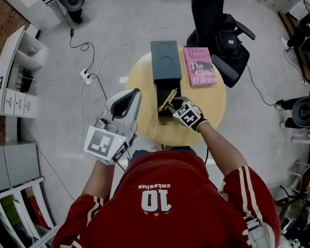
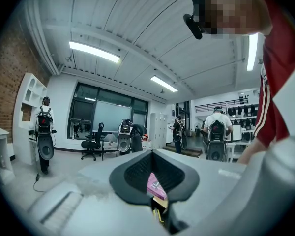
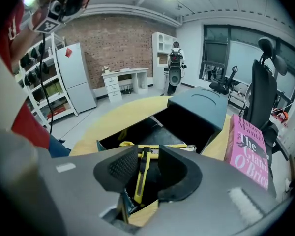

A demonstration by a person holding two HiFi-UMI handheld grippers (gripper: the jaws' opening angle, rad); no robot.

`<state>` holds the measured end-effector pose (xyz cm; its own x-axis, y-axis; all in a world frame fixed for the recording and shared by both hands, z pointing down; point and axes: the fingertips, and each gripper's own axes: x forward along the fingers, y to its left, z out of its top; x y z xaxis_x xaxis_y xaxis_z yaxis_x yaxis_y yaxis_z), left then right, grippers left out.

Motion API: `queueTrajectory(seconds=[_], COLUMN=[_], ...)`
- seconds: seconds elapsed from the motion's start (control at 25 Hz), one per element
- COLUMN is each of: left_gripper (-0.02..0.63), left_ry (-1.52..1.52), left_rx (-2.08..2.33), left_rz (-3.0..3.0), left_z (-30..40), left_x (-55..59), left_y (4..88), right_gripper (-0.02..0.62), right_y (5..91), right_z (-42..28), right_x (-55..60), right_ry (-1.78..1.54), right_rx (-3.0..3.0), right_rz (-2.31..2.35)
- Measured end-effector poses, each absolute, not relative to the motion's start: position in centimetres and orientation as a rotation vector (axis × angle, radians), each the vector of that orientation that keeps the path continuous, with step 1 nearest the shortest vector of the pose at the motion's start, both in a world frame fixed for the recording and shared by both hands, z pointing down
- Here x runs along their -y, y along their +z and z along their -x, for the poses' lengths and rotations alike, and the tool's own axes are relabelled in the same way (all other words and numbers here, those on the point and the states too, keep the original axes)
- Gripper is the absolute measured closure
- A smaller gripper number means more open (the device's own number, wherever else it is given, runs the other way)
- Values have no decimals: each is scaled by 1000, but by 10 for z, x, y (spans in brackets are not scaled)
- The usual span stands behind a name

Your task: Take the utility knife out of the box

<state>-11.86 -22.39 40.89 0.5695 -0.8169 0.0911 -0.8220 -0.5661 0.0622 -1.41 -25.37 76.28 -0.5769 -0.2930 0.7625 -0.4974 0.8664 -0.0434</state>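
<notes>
Clearly, pink book point(image 1: 199, 66) "The Giant O'Brien"

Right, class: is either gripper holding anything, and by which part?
Nothing is held. The right gripper is open over the yellow utility knife, which lies in the box; the left gripper is shut and empty.

Round table point(image 1: 212, 105) w/ box point(image 1: 166, 66), pink book point(image 1: 199, 66)

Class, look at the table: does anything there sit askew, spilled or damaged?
Only the yellow utility knife: it lies slanted across the open dark rectangular box, not parallel to its walls. Nothing spilled or damaged.
</notes>
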Motion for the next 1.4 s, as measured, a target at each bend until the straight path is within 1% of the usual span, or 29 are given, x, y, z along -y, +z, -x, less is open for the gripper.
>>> queueTrajectory(seconds=[0.68,0.84,1.4], left_gripper=[602,603,603], left_ry=[63,61,47], left_rx=[1430,1431,1434], left_rz=[-2649,-2620,-2624], left_z=[128,129,137], left_x=[229,230,227], left_y=[413,414,415], right_gripper=[465,486,504], right_y=[795,798,792], right_z=[22,21,21], right_x=[251,253,255], right_ry=[188,173,189], right_rx=[2031,2012,2044], right_rz=[-393,-391,-442])
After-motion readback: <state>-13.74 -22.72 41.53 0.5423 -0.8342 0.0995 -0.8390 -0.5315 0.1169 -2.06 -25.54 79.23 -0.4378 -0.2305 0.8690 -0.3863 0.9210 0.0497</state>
